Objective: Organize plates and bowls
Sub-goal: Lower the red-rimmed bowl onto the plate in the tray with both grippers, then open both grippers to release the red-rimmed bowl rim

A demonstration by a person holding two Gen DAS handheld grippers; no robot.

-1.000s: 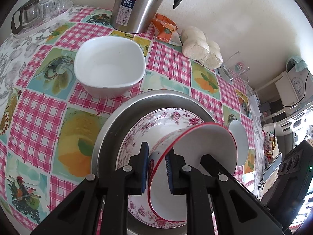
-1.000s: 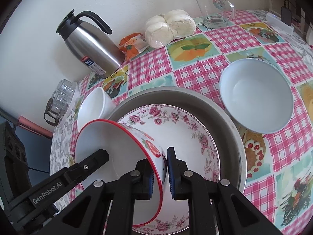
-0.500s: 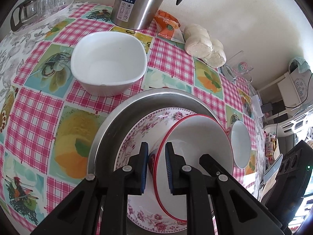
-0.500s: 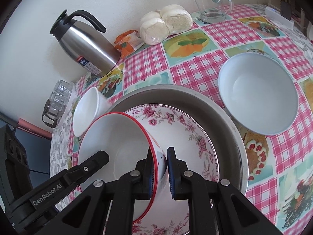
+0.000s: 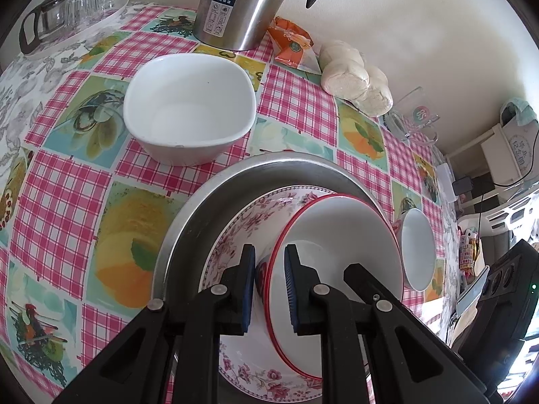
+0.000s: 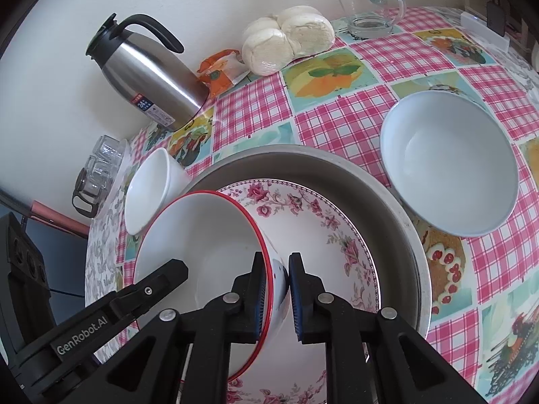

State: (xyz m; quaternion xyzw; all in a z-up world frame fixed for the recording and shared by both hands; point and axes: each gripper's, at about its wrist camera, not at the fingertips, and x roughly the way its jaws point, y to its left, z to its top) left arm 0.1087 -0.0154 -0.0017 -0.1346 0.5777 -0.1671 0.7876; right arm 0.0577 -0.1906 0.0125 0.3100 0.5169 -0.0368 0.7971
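We hold a red-rimmed bowl (image 5: 340,252) by opposite sides of its rim, tilted, inside a pink floral plate (image 5: 242,225) that lies in a wide metal basin (image 5: 209,198) on the checked tablecloth (image 5: 60,202). Our left gripper (image 5: 268,281) pinches one side of the rim, one blue pad inside the bowl and one outside against its patterned wall. Our right gripper (image 6: 278,289) clamps the far side the same way, its pads (image 6: 261,286) pressed to the porcelain. From the right wrist view, the bowl (image 6: 202,245) leans toward the left part of the floral plate (image 6: 337,235), its lower wall looking to rest on the plate's face, though we cannot tell for certain. The basin (image 6: 387,202) rings both.

Just beyond the basin, on the left, sits a squarish white bowl (image 5: 188,107); on the right, a round white bowl (image 6: 448,165) stands close to the basin's rim. Farther back, against the wall, stand a steel thermos jug (image 6: 151,74), an orange snack packet (image 6: 219,74), wrapped white buns (image 6: 286,40) and a glass mug (image 6: 367,3). A tray of upturned glasses (image 5: 77,10) occupies the table's far left corner.
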